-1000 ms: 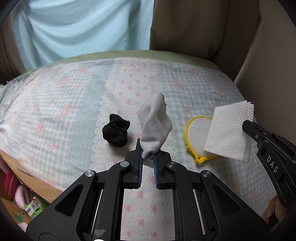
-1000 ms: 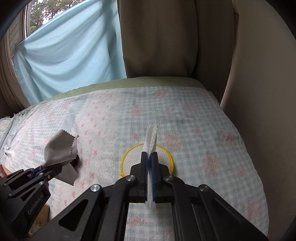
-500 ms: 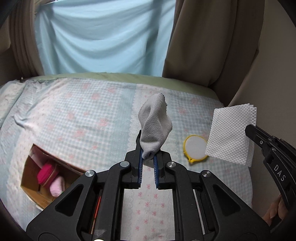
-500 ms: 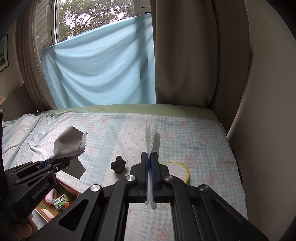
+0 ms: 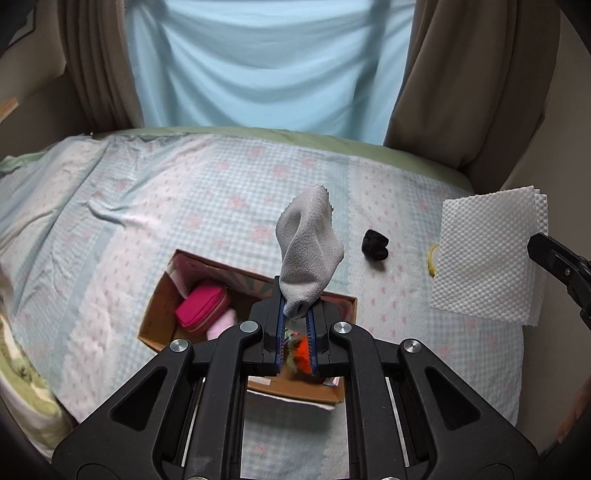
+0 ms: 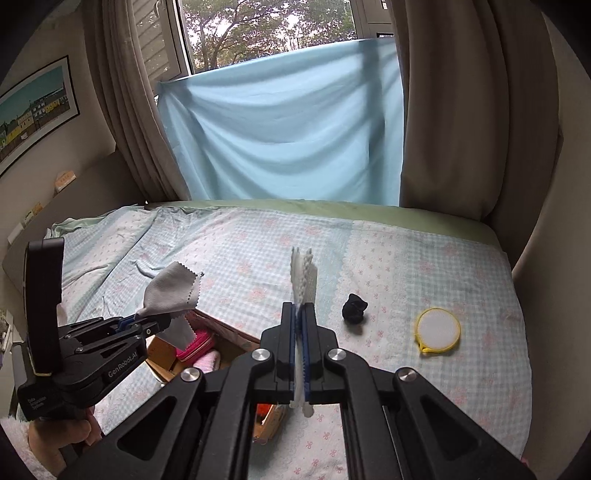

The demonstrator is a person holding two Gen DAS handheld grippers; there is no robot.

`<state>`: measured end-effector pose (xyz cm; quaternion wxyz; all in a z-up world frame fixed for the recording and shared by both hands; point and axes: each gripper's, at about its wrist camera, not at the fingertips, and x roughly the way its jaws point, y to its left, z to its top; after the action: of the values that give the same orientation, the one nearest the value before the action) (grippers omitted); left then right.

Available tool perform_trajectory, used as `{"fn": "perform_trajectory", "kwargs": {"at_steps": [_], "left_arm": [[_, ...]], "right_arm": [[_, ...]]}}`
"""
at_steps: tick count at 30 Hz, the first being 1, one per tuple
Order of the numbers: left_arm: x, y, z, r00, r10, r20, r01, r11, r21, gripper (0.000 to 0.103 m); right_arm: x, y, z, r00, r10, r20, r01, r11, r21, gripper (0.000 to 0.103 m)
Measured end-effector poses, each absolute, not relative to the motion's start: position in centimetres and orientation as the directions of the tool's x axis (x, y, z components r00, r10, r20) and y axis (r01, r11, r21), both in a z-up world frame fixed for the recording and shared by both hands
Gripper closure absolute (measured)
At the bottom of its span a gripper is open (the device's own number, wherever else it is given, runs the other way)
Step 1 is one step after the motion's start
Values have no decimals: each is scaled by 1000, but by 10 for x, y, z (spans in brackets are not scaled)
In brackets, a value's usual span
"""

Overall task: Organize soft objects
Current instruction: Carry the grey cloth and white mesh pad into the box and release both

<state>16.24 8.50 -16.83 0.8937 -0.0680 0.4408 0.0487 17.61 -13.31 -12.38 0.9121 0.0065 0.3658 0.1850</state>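
A grey cloth (image 5: 308, 251) with pinked edges is pinched at its lower end between the blue pads of the left gripper (image 5: 295, 325), whose jaws are pressed together on it; the rest of the cloth stands up above the jaws in a loose fold. In the right wrist view the same cloth (image 6: 173, 291) is seen held above a cardboard box (image 6: 162, 354). A folded white paper towel (image 5: 487, 254) is clamped edge-on in the right gripper (image 6: 300, 354), the jaws being closed tight on it, with the sheet's layers rising above the fingertips and a little showing below.

The open box (image 5: 155, 314) lies on the bed just beneath the left gripper. A pink zipped pouch (image 5: 201, 308) and a pale pink soft item (image 5: 221, 325) are seen inside it, with something orange (image 5: 301, 356) visible between the gripper's fingers; what that is cannot be told. A small black bundle (image 6: 354, 308) lies on the cover to the right of the box, apart from it, and a round yellow-rimmed mesh pad (image 6: 437, 330) lies further right.

The bed is covered by a pale blue checked bedspread (image 6: 424, 266) with pink bows and lace strips. Behind it a light blue sheet (image 6: 288, 122) is hung across a window (image 6: 258, 33) between beige curtains (image 6: 461, 110). A framed picture (image 6: 33, 110) is mounted on the left wall. A person's hand (image 6: 62, 432) is seen at the left gripper's handle.
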Motion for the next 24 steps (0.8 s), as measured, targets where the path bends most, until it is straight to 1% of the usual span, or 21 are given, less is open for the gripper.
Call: {"fn": "perform_trajectory", "kwargs": {"at_steps": [5, 11, 19, 24], "left_arm": [[161, 131, -187, 565, 6, -825, -114, 991, -70, 95], [178, 179, -227, 488, -56, -871, -36, 996, -85, 95], [202, 216, -295, 353, -102, -930, 65, 994, -84, 95], [211, 227, -329, 283, -114, -952, 98, 991, -89, 95]], "right_arm": [[164, -92, -131, 632, 366, -683, -334, 924, 186, 100], [163, -38, -153, 600, 334, -727, -277, 939, 202, 100], [174, 25, -201, 538, 274, -798, -163, 962, 220, 100], [183, 53, -238, 474, 260, -841, -136, 966, 221, 100]]}}
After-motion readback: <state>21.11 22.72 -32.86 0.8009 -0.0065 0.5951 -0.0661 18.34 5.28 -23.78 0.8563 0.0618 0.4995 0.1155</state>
